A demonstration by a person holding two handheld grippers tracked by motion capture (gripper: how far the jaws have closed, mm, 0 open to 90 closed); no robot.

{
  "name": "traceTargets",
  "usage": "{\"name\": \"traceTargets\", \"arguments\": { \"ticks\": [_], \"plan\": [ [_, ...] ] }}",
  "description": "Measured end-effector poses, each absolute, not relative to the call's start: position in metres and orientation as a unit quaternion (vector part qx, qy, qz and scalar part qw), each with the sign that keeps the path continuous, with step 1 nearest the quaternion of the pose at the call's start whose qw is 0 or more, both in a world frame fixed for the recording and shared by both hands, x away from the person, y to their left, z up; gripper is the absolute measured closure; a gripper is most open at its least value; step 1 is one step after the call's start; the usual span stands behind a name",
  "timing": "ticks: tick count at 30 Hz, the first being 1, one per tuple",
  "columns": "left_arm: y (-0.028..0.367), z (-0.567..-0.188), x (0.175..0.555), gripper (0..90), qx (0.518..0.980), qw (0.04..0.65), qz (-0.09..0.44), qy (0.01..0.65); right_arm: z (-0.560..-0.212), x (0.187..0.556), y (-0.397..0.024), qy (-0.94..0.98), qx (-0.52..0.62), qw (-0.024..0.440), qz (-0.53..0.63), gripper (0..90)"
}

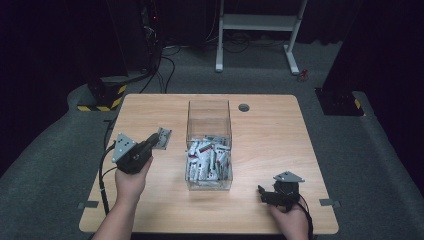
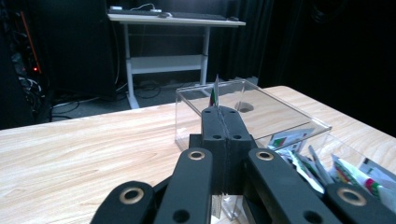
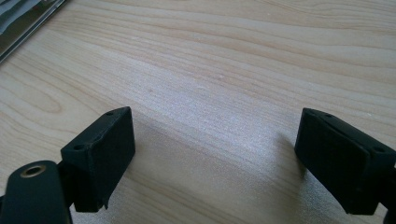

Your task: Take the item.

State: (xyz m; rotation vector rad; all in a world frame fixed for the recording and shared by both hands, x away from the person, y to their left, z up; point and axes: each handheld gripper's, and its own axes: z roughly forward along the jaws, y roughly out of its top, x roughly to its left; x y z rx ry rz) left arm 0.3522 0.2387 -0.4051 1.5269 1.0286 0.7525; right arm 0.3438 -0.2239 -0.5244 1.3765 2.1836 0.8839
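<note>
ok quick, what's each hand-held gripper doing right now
left hand-held gripper: closed on a thin flat packet, held on edge beside the clear box.
right hand-held gripper: open, nothing between the jaws, over bare table.

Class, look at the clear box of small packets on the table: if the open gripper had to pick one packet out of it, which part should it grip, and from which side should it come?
Probably from straight above: the clear box is open on top and its walls bar any sideways approach. The packets lie heaped and overlapping, so the right gripper, whose jaws are open, would best pinch a raised edge of a topmost packet across its thin faces.
</note>
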Motion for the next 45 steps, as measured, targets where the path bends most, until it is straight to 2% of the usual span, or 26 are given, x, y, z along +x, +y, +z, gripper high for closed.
{"name": "traceTargets", "arguments": {
  "ticks": [36, 45],
  "plan": [
    [0.234, -0.482, 0.385, 90.0, 0.669, 0.486, 0.262, 0.497, -0.524, 0.344, -0.224, 0.784, 0.493, 0.205, 0.317, 11.8],
    [0.243, -0.490, 0.389, 89.8, 0.666, 0.462, 0.276, 0.517, -0.524, 0.344, -0.224, 0.784, 0.492, 0.206, 0.317, 11.8]
  ]
}}
